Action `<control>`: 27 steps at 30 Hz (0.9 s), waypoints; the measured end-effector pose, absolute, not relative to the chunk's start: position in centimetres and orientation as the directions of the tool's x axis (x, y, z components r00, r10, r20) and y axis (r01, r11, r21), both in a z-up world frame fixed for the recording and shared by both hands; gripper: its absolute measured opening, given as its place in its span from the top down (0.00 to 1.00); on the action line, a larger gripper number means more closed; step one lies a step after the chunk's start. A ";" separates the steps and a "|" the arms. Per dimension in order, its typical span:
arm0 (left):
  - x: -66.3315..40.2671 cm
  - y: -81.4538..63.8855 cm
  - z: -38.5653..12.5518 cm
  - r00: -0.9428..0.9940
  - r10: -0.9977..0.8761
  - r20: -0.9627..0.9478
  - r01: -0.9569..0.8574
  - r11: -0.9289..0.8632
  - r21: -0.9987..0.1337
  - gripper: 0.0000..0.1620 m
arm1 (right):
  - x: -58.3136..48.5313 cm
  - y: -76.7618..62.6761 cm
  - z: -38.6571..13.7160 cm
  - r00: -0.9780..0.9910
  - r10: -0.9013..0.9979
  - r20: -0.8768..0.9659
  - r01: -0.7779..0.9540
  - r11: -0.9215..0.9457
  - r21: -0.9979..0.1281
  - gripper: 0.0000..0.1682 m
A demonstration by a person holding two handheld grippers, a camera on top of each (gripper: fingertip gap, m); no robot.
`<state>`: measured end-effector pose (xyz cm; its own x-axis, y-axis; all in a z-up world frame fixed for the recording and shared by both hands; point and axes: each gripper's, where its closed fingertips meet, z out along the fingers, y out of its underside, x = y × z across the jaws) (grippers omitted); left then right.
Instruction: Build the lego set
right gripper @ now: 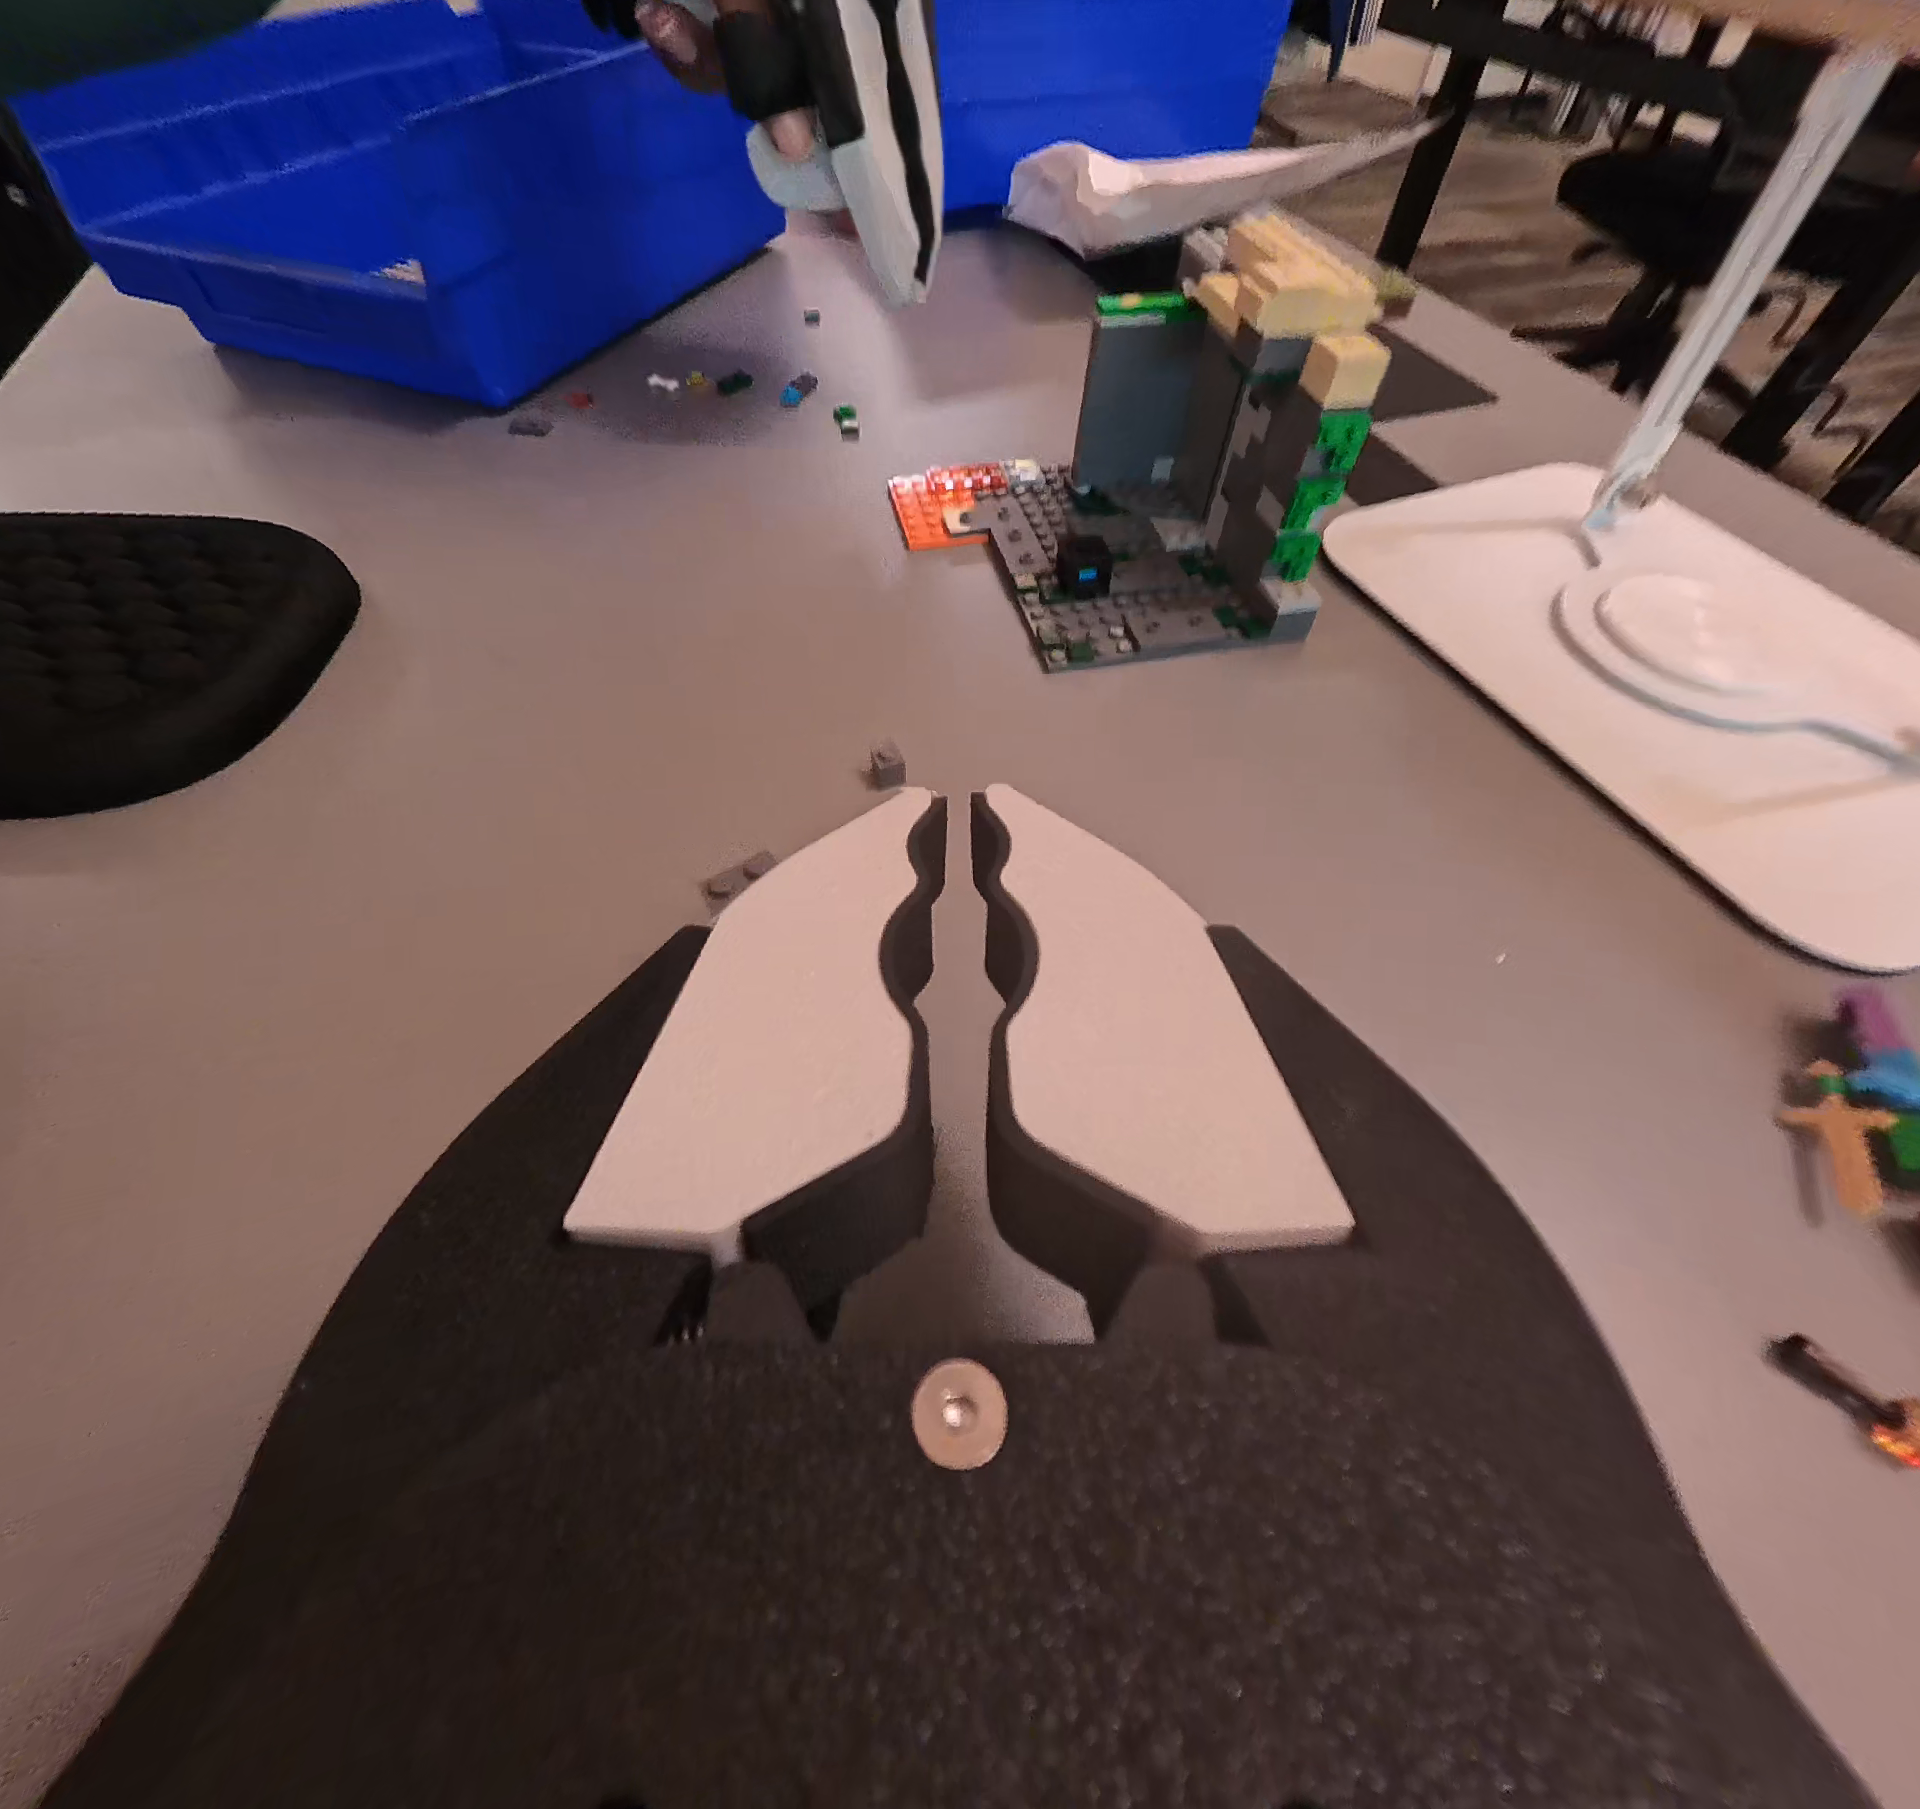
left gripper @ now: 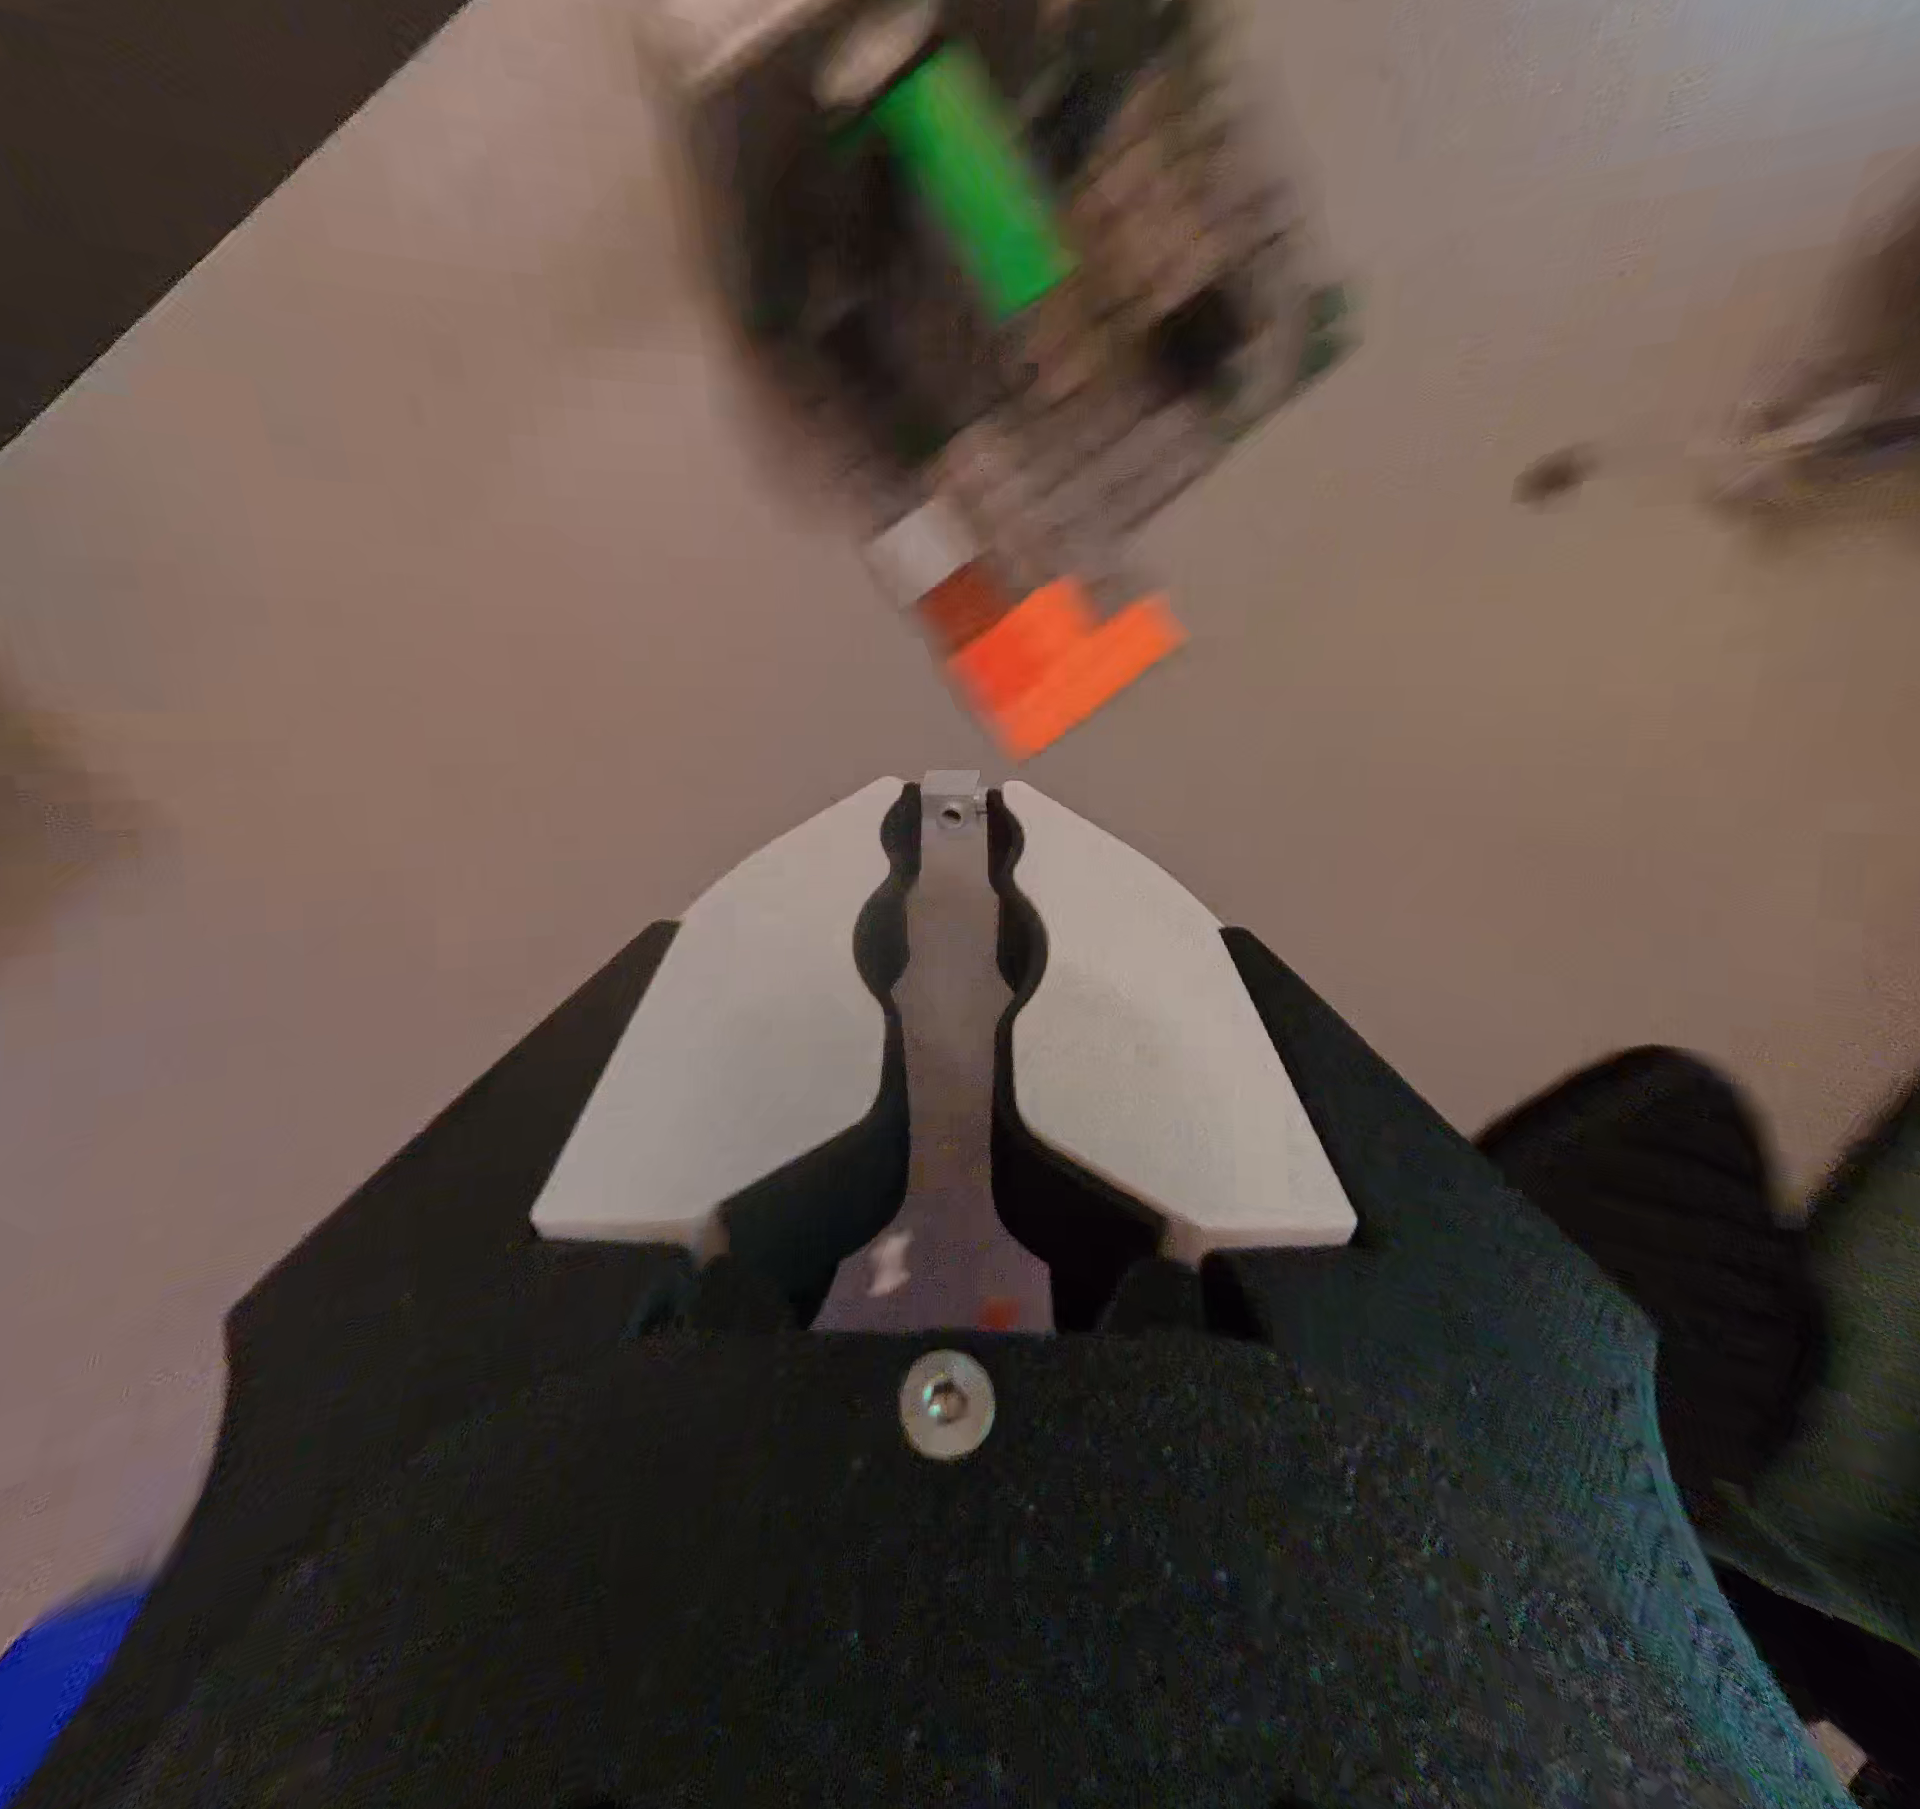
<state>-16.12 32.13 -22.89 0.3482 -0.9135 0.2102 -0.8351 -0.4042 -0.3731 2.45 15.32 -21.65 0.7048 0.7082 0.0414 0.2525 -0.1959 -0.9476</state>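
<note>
In the left wrist view my left gripper (left gripper: 953,798) is shut on a small grey Lego piece (left gripper: 953,783) pinched at its tips. It hovers just short of the blurred Lego build (left gripper: 997,325), near the build's orange plate (left gripper: 1060,668). In the right wrist view the build (right gripper: 1195,471) stands on the grey table, with grey walls, green and tan bricks and an orange plate (right gripper: 930,512) at its left. My right gripper (right gripper: 958,801) is shut and empty, low over the table in front of the build. The left gripper (right gripper: 899,201) hangs above the build's left side, held by a hand.
Two loose grey pieces (right gripper: 885,767) (right gripper: 738,876) lie by my right fingertips. Blue bins (right gripper: 416,201) stand at the back left with small loose pieces (right gripper: 727,388) in front. A white lamp base (right gripper: 1662,668) is at the right, a black mesh pad (right gripper: 135,658) at the left, and coloured figure parts (right gripper: 1860,1115) at the right edge. There is about 25 centimeters between the tips of the two grippers. To reach the orange plate (right gripper: 930,512) in a straight line is about 7 centimeters for my left fingers, about 20 centimeters for my right. It turns up in the left wrist view (left gripper: 1093,661) as well.
</note>
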 end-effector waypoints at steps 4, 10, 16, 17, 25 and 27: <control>-9.2 24.4 -18.7 0.112 -0.903 0.416 -0.737 -0.356 -0.575 0.93 | 1.4 14.9 -19.4 0.702 0.699 0.137 0.258 -0.071 -0.964 0.96; -3.1 15.1 -15.1 -0.160 -0.760 0.630 -0.604 -0.430 -0.671 0.93 | 0.1 13.9 -16.0 0.713 0.636 0.296 0.283 0.126 -0.951 0.92; -0.9 12.3 -15.3 -0.231 -0.653 0.722 -0.590 -0.496 -0.637 0.93 | -1.1 12.9 -14.9 0.675 0.577 0.460 0.383 0.259 -0.887 0.91; -0.8 12.1 -15.4 -0.235 -0.643 0.729 -0.590 -0.501 -0.633 0.93 | -1.3 12.8 -15.0 0.665 0.576 0.476 0.396 0.269 -0.878 0.91; -0.7 11.4 -16.0 -0.265 -0.600 0.755 -0.589 -0.519 -0.619 0.93 | -1.7 12.6 -15.8 0.621 0.588 0.518 0.444 0.282 -0.851 0.96; -0.9 11.3 -16.1 -0.283 -0.625 0.727 -0.589 -0.485 -0.646 0.92 | -1.9 12.4 -15.9 0.614 0.617 0.492 0.427 0.265 -0.865 0.96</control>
